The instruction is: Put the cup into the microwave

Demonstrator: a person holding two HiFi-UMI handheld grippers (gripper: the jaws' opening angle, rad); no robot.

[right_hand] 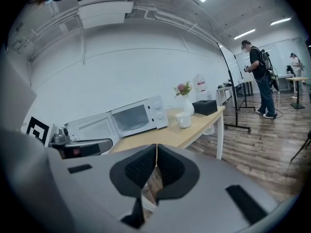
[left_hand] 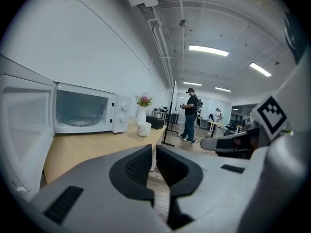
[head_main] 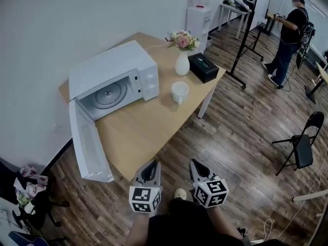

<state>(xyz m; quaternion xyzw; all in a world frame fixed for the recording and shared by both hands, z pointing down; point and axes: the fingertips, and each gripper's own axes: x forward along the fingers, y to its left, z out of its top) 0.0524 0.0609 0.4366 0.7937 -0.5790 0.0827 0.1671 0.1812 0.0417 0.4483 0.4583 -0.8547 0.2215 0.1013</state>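
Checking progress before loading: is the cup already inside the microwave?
No, the cup stands on the table beside the open microwave.

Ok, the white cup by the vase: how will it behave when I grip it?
The cup looks like glazed ceramic: probably rigid, slick and breakable. Squat and wide-mouthed, upright on the table, it should resist tipping. It seems empty, so likely fairly light.

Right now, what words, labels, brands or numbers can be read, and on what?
None can be read.
Red label on the white dispenser: too small.
Microwave control panel: markings blurred.
Cubes on left gripper and right gripper: square markers, no letters.
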